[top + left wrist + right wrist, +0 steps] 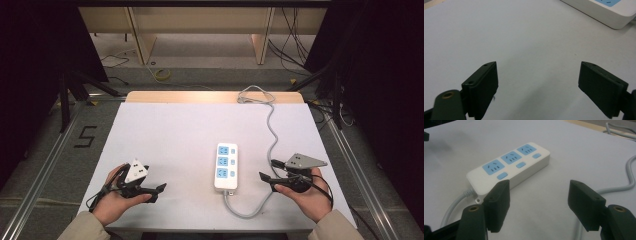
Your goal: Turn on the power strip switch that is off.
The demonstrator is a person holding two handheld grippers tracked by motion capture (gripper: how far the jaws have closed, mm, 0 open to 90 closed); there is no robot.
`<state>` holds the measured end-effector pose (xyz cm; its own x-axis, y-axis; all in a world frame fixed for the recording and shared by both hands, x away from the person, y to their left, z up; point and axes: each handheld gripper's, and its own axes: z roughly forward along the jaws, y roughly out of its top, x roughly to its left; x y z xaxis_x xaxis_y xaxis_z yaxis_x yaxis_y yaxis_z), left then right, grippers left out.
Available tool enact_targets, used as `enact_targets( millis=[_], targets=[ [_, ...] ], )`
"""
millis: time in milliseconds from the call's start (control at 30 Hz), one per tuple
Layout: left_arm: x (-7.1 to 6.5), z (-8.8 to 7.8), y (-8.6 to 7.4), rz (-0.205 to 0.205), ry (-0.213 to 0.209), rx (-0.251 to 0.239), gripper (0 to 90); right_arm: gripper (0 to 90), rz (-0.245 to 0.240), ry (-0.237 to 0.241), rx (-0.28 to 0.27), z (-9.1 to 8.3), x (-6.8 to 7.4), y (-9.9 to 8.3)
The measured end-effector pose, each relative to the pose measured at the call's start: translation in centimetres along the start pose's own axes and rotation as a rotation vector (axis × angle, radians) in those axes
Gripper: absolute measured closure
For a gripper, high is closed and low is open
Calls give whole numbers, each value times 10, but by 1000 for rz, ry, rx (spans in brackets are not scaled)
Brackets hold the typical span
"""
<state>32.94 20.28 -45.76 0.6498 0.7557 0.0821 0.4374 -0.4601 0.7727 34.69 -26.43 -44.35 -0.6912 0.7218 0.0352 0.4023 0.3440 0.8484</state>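
A white power strip (226, 166) with three blue sockets was seen lying flat just right of the centre of the high view, on the white table (165, 130). Its grey cord (270, 130) was looped from the near end up toward the top right. The right gripper (265, 177) was held at the lower right, just beside the strip and apart from it, its jaws spread wide with nothing between them. The left gripper (159, 190) was rested at the lower left, well apart from the strip, likewise wide open and empty. Both hands were kept low over the table, the jaws pointed inward toward the centre. For a good grasp, the right jaws would best be brought across the strip's narrow body, clear of the switches and the cord, before being closed.
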Motion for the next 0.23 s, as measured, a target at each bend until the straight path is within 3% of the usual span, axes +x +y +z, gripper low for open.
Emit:
enact_targets(
  millis=[233],
  targets=[
    [0, 1, 1, 0, -1, 2, 160, 346, 1, 3, -2, 1, 1, -1]
  ],
)
